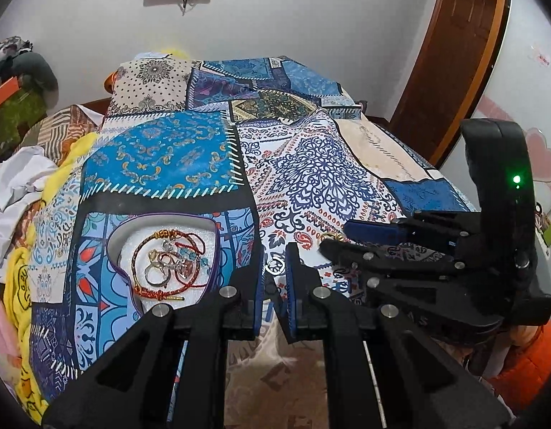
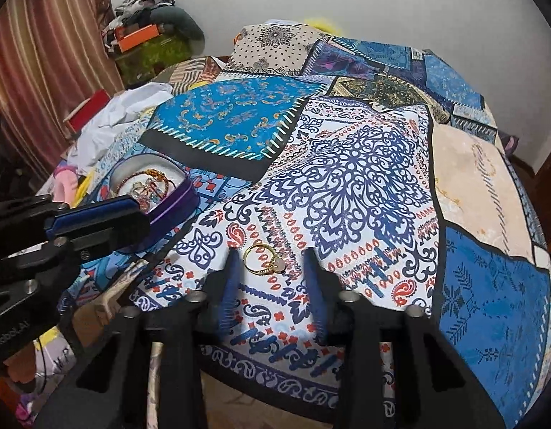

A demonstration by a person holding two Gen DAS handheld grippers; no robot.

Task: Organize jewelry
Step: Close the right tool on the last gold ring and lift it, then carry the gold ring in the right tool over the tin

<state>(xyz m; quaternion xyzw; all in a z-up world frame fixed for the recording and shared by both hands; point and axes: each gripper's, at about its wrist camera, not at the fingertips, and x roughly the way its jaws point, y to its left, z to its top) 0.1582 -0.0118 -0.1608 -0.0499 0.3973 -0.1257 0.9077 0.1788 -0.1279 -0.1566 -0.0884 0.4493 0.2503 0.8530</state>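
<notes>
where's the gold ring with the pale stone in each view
Left wrist: the gold ring shows only as a sliver right of centre, mostly hidden behind the right gripper.
Right wrist: it lies in plain view on the cloth at lower centre, between the open jaws.
Shared landmark: the purple-rimmed jewelry tray, left of the ring in both.

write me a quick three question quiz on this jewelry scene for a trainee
1. True or false: the gold ring already lies in the purple box.
2. What does the left gripper pinch? A a bracelet, B a silver ring, C a coin.
3. Fill in: the right gripper stands ___ around the gold ring, pads not touching it.
Key: 1 false, it lies on the quilt; 2 B; 3 open.
</notes>
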